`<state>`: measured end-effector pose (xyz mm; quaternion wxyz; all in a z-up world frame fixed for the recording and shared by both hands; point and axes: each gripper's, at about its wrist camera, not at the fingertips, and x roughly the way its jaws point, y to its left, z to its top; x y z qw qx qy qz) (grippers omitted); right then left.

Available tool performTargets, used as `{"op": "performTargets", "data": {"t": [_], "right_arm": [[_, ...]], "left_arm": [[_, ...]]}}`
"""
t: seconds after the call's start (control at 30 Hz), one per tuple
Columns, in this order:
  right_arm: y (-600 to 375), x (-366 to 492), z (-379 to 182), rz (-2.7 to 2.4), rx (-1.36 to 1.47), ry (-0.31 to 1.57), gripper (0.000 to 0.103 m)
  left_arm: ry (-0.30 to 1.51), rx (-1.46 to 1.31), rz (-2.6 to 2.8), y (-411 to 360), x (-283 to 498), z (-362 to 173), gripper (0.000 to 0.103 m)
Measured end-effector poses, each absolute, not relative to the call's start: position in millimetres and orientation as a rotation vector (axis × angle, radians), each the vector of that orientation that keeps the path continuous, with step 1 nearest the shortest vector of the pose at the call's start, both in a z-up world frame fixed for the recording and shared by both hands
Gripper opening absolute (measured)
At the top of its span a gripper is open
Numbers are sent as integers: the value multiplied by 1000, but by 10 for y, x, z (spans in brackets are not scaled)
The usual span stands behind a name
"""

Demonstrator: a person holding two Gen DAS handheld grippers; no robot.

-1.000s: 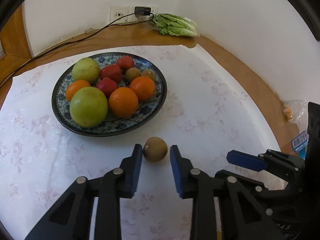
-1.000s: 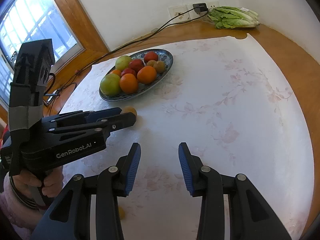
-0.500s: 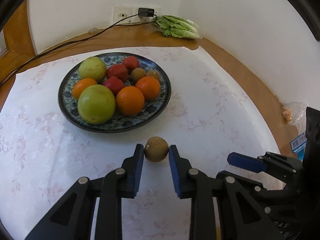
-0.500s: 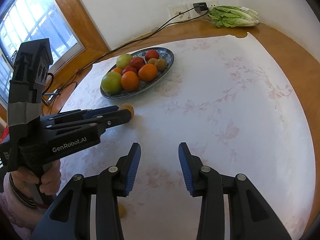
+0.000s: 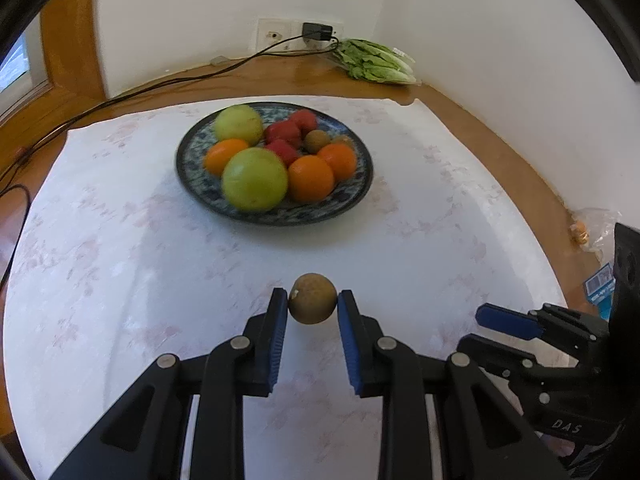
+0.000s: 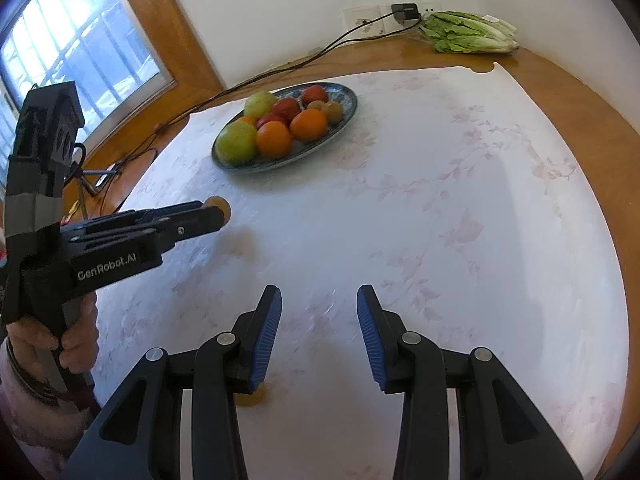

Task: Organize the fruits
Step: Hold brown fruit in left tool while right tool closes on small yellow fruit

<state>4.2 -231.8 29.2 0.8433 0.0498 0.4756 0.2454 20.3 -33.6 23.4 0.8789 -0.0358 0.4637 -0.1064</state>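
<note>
My left gripper [image 5: 313, 300] is shut on a small round brown fruit [image 5: 312, 298] and holds it above the white cloth, well in front of the blue patterned plate [image 5: 360, 196]. The plate holds green apples, oranges, red fruits and small brown fruits. In the right wrist view the left gripper [image 6: 218, 212] shows at the left with the brown fruit [image 6: 219, 203] at its tips, and the plate [image 6: 344, 120] lies beyond. My right gripper [image 6: 319, 304] is open and empty over the cloth. A small yellow fruit [image 6: 250, 399] lies partly hidden under its left finger.
The round wooden table [image 5: 500, 140] carries a white floral cloth [image 5: 120, 260]. Bagged lettuce [image 5: 372, 64] lies at the back by the wall socket. A black cable [image 5: 120, 96] runs along the back left. A plastic bag [image 5: 596, 228] lies at the right edge. A window [image 6: 60, 52] is at the left.
The left jaws closed on the brown fruit and lifted it off the cloth. The left gripper drew back from the plate. The right gripper stayed in place.
</note>
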Motion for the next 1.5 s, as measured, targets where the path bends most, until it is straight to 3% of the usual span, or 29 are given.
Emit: {"op": "performTargets", "data": {"t": [0.6,1.33,1.43,1.5], "right_arm": [[-2200,-437,348,557,62,991,41],[-1996,-447,230,617,10,1023,40],[-1991,-437,209,628,9,1022,27],[-1988,-427,203,637,4,1020,27]], "left_arm": [[961,-90,-217,-147,-28,246,27],[966,-126,-208,-43,25,222,27],[959,-130,-210,-60,24,235,27],[950,-131,-212,-71,29,255,27]]}}
